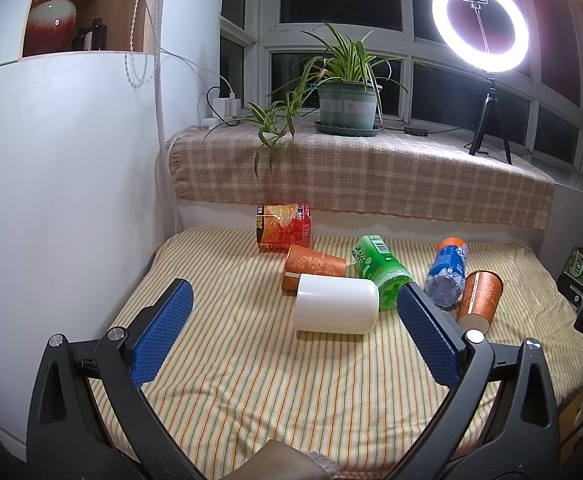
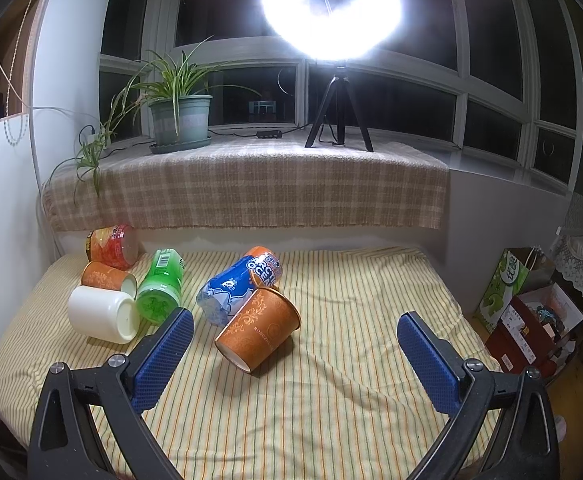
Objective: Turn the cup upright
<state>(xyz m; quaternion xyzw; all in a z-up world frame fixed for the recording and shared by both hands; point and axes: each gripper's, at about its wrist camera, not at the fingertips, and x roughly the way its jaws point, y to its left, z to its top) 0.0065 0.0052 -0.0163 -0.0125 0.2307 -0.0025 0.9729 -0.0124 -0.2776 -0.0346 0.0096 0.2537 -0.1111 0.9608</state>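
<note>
Left tongs (image 1: 294,326) and right tongs (image 2: 295,344) both stood wide, holding nothing. The white cup (image 1: 336,303) lay sideways at frame centre on the striped surface (image 1: 251,392).

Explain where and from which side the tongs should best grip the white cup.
Grip the white cup across its round wall, near mid-length, probably coming from above with the left tongs. It lies on its side, long axis left-right; an orange cup and green bottle crowd its far side.
</note>
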